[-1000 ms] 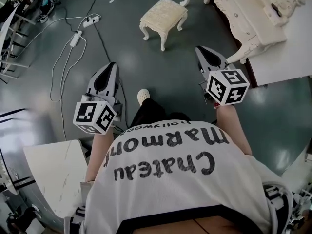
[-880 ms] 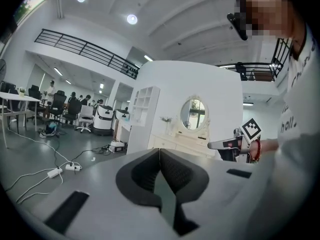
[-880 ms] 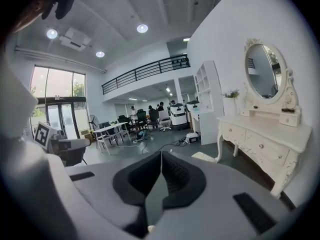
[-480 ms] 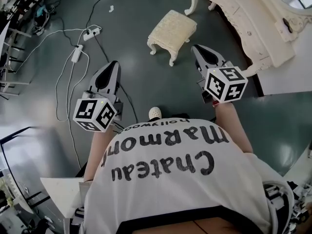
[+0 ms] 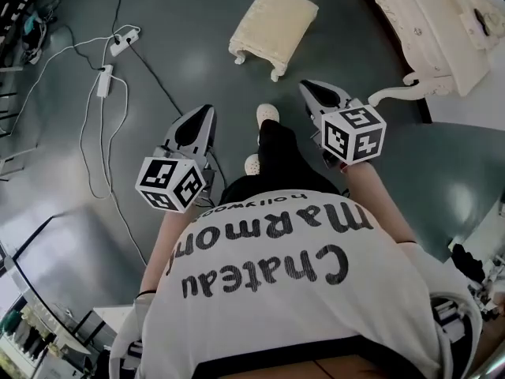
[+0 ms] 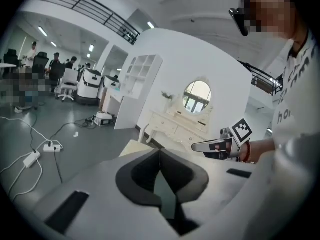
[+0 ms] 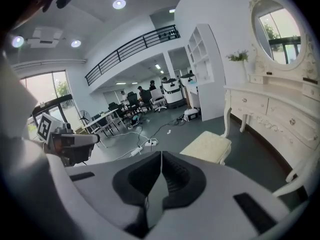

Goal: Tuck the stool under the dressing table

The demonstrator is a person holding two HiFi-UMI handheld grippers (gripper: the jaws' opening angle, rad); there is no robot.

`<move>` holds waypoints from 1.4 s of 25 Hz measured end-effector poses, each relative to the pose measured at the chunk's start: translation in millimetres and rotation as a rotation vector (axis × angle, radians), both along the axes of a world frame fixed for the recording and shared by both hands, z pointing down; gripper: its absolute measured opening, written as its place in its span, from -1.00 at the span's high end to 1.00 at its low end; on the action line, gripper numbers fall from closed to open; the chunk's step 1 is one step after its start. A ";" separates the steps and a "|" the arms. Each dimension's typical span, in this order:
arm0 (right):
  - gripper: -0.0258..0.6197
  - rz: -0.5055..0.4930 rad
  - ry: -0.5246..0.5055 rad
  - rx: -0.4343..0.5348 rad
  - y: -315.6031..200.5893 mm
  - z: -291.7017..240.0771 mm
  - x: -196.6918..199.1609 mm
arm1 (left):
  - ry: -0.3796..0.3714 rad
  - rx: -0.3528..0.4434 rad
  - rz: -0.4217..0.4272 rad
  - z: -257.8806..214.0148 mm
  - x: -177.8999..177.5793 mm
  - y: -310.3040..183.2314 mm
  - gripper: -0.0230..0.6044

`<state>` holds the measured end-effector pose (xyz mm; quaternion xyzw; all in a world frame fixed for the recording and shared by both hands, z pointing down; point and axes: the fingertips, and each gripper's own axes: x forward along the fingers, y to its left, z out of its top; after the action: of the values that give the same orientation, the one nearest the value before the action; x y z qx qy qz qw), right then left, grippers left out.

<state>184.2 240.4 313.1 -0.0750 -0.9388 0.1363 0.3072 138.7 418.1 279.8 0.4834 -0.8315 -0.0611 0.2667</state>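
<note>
At twelve o'clock in the head view, on the grey floor (image 5: 118, 196) just ahead of the person's leading shoe (image 5: 267, 114), the cream upholstered stool (image 5: 274, 24) stands apart from the white dressing table (image 5: 426, 30), which fills the one-to-two o'clock corner; the stool is not yet under it. The step in hand looks like the approach to the stool. To do it well, the person would probably either part the jaws and take the frame on two opposite sides, or push flat against its side with the jaws together. Either way the seat should line up with the gap between the carved legs and slide level so that no leg catches. Both tools are empty, jaws pressed together. The left tool (image 5: 205, 113) sits at nine o'clock of the shoe and the right tool (image 5: 308, 88) at two o'clock. Each is held out before the body, pointing forward and somewhat down, marker cube toward the chest.
</note>
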 end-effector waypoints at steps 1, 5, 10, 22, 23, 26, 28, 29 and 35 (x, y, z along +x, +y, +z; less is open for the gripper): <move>0.84 0.004 0.026 -0.016 -1.3 12.1 -2.5 | 0.024 -0.002 0.011 11.0 -2.6 -6.1 0.85; 0.84 0.046 0.100 -0.101 -8.8 53.5 -22.8 | 0.071 -0.001 0.038 47.5 -25.3 -29.5 0.85; 0.84 0.128 0.182 -0.186 -41.9 103.4 -55.0 | 0.119 -0.057 0.032 88.2 -72.2 -52.4 0.85; 0.84 0.394 0.413 -0.387 -137.9 243.0 -129.7 | 0.265 -0.293 0.142 194.7 -193.0 -118.4 0.85; 0.84 0.411 0.444 -0.409 -141.5 255.1 -128.8 | 0.269 -0.312 0.146 205.0 -201.9 -124.3 0.85; 0.84 0.450 0.514 -0.441 -154.7 284.2 -121.3 | 0.316 -0.365 0.161 240.7 -220.5 -143.0 0.85; 0.84 0.461 0.540 -0.447 -161.6 297.3 -117.7 | 0.374 -0.392 0.171 263.1 -231.7 -154.9 0.85; 0.84 0.462 0.551 -0.448 -163.6 303.3 -116.7 | 0.402 -0.402 0.173 272.2 -238.0 -160.1 0.85; 0.84 0.544 0.630 -0.519 -169.5 346.5 -113.4 | 0.481 -0.456 0.269 324.3 -267.7 -195.9 0.84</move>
<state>70.7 70.9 659.6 0.1435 -0.7209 0.4573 0.5006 -129.0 222.2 604.1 0.4884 -0.6663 0.0496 0.5613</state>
